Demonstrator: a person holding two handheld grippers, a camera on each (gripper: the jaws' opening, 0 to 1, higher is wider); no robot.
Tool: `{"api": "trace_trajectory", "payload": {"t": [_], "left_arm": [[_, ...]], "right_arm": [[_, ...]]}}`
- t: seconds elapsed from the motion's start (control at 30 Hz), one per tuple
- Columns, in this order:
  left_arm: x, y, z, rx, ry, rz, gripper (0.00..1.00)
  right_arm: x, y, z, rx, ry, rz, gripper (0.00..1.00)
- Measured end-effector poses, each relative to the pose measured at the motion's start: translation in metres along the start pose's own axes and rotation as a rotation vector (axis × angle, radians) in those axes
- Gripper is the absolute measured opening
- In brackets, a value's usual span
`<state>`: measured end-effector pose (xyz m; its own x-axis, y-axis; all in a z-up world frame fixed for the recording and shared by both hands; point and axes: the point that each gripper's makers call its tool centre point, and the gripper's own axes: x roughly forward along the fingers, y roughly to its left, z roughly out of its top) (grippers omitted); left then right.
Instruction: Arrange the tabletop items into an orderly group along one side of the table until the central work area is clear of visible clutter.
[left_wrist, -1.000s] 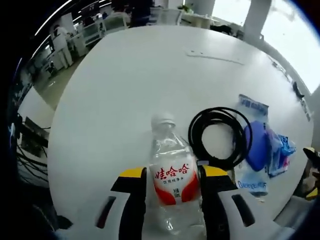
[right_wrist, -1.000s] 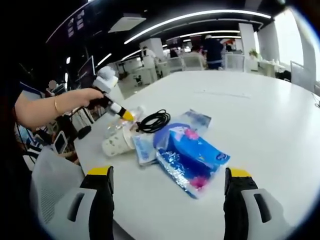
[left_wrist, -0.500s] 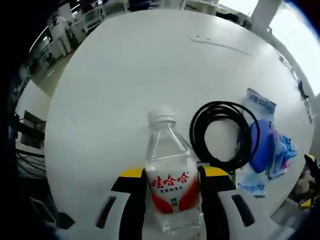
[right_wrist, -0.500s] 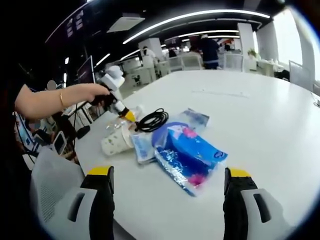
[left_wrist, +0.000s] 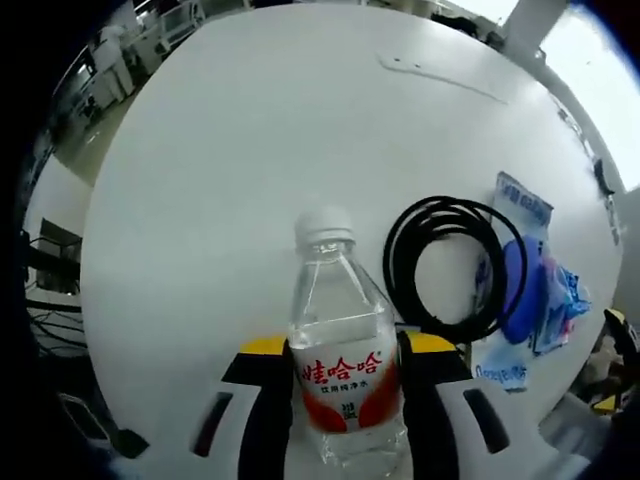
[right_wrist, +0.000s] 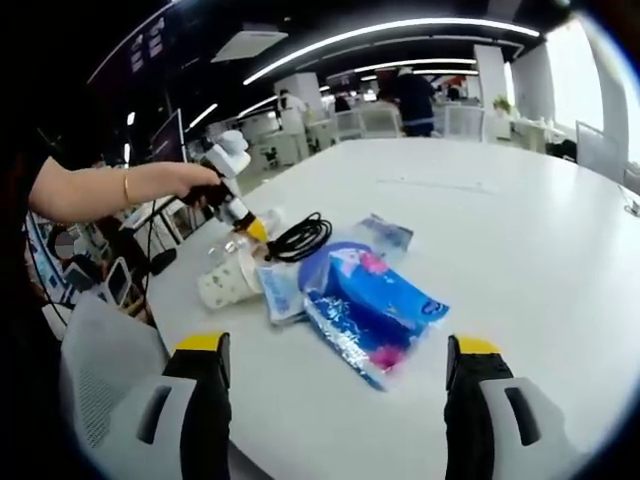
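My left gripper (left_wrist: 348, 346) is shut on a clear water bottle (left_wrist: 341, 330) with a white cap and a red label, gripping it at the label. In the right gripper view the same gripper (right_wrist: 243, 222) is held by a hand near the table's left edge, over a paper cup (right_wrist: 225, 285) lying on its side. Right of the bottle lies a coiled black cable (left_wrist: 445, 268), and beyond that coil sit blue plastic packets (left_wrist: 530, 290). My right gripper (right_wrist: 340, 395) stands open above the near table edge, short of the blue packets (right_wrist: 370, 305), with nothing between its fingers.
The round white table (left_wrist: 270, 130) stretches bare beyond the bottle, with a thin strip (left_wrist: 435, 78) lying far across it. In the right gripper view a grey chair back (right_wrist: 100, 350) stands at the near left edge. Desks, chairs and people fill the office behind.
The left gripper view has tipped to look more steeply down at the table, and the bottle now stands fuller and straighter between the jaws. The right gripper has barely moved.
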<state>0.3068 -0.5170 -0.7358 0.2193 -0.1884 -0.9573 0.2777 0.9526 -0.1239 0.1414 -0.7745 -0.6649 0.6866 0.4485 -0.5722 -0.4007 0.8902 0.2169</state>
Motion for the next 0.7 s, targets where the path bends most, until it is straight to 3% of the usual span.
{"api": "trace_trajectory", "payload": {"t": [0.2,0.7], "left_arm": [[-0.001,0.001,-0.003,0.038,0.016,0.007,0.39],[-0.01,0.008,-0.012,-0.002,0.002,-0.026,0.37]], "right_arm": [[-0.002,0.0,0.0,0.009,-0.005,-0.003,0.87],[-0.005,-0.003,0.005,-0.003,-0.009,-0.009,0.86]]}}
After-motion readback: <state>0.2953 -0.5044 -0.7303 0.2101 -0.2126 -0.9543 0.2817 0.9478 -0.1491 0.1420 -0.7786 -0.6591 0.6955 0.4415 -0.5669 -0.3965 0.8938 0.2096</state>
